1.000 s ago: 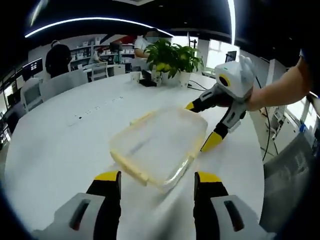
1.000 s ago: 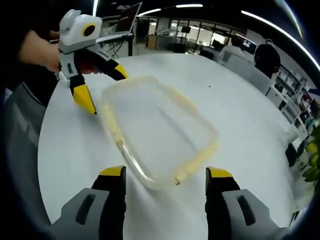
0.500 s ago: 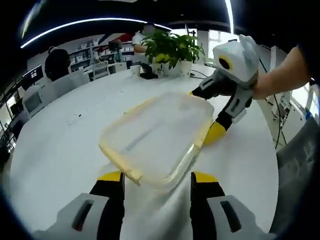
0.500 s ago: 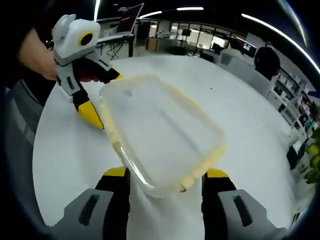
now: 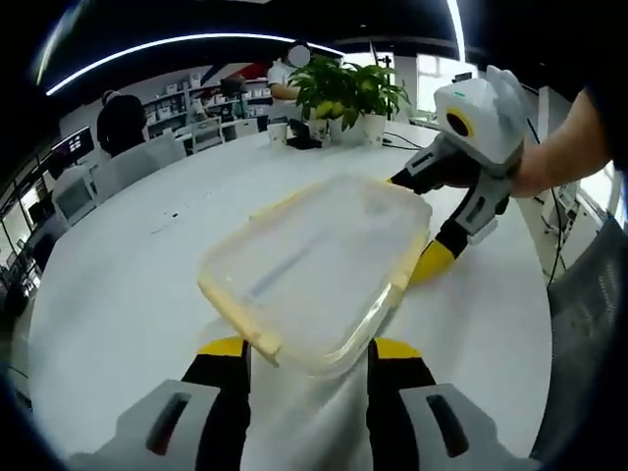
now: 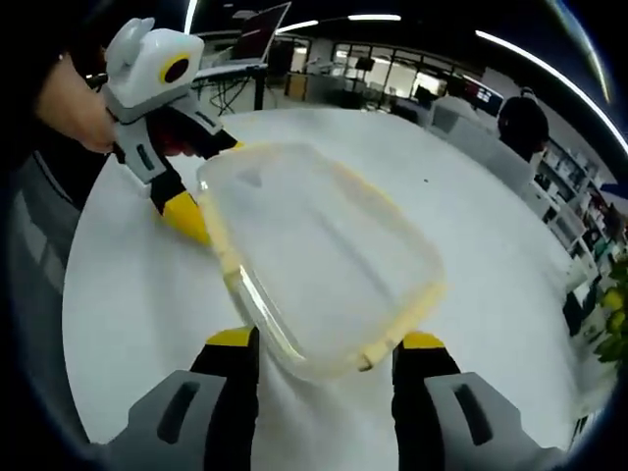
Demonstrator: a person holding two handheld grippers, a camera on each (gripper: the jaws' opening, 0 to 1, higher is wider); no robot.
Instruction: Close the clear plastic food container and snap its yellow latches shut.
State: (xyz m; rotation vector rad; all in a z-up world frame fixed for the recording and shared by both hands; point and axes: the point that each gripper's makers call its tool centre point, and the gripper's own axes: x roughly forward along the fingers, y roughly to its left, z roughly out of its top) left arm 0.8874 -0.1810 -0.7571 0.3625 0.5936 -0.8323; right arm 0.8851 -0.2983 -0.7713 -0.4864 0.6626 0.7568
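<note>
Left gripper (image 5: 307, 348) and right gripper (image 6: 327, 341) straddling clear container (image 5: 319, 265) ends

near end: container (image 5: 314, 270) sits between the left gripper (image 5: 306, 355) jaws — no slack at either side
far end: right gripper (image 5: 427, 231) straddles that corner
table (image 5: 118, 294): open white top beside the container
far edge: potted plants (image 5: 343, 93), cups — well apart

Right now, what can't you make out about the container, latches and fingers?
- Latches: the container rim is motion-blurred in both views, so open or snapped is unclear.
- Contact: in the left gripper view the right gripper has one tip behind the container.
- Left gripper: the container corner covers the gap, so grip is unclear.
- Contents: walls too blurred.
</note>
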